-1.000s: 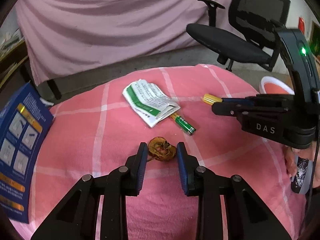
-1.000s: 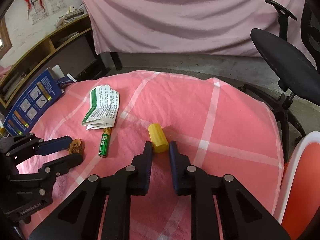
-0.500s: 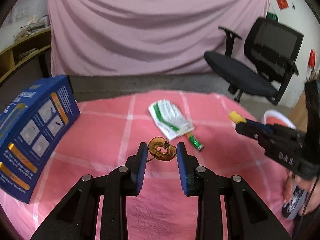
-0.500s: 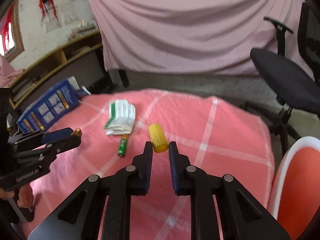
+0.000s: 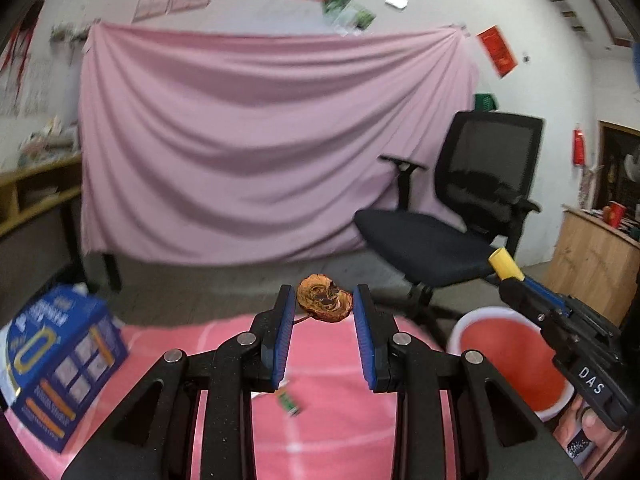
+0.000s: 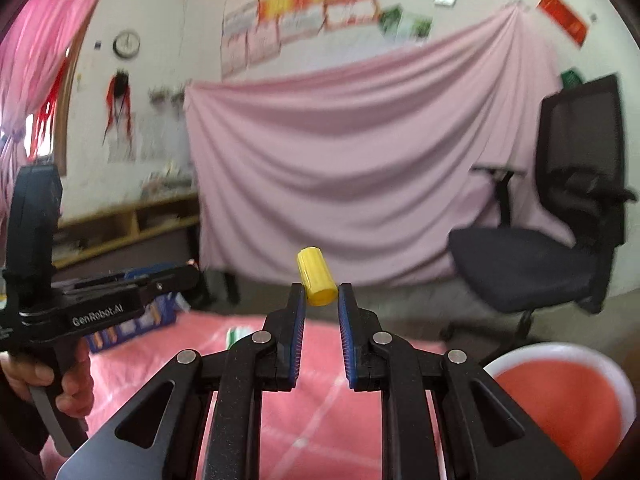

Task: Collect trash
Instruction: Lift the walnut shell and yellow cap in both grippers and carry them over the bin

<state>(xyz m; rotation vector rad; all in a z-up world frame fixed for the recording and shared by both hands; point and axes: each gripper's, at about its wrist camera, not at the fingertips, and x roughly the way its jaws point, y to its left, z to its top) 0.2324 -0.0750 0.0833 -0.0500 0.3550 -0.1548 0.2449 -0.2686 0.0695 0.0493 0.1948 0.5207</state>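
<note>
Left wrist view: left gripper [image 5: 324,309] raised clear of pink checked cloth [image 5: 332,432], jaws pinching dried brown fruit slice [image 5: 324,304] at both edges near the tips. Slice thin, wrinkled, with a short stem trailing toward 7 o'clock; judged very light, brittle, liable to crumble under a hard squeeze or slip if tilted. Edge grip near the widest part looked sound.

Right gripper [image 5: 505,270] seen at 3 o'clock in same view, closed on yellow cap [image 5: 505,266]. Red bucket [image 5: 516,360] with white rim below it at 4 o'clock; visible inside looked bare, though part hidden behind the gripper.

Right wrist view: right gripper [image 6: 320,298] lifted, jaws clamped on lower half of yellow cap [image 6: 316,282], upper half sticking out past the tips and leaning toward 11 o'clock. Cap ribbed, rigid plastic, judged light and hard; smooth sides could let it squirt out, so a mid-body hold seemed best. Red bucket [image 6: 560,396] at 4 o'clock, no contents made out.

Left on cloth: green battery [image 5: 289,402] at 6 o'clock beneath left jaws, blurred; folded leaflet [image 6: 236,336] only partly in sight. Blue box [image 5: 60,364] at 8 o'clock, office chair [image 5: 452,220] at 2 o'clock beyond the table.
</note>
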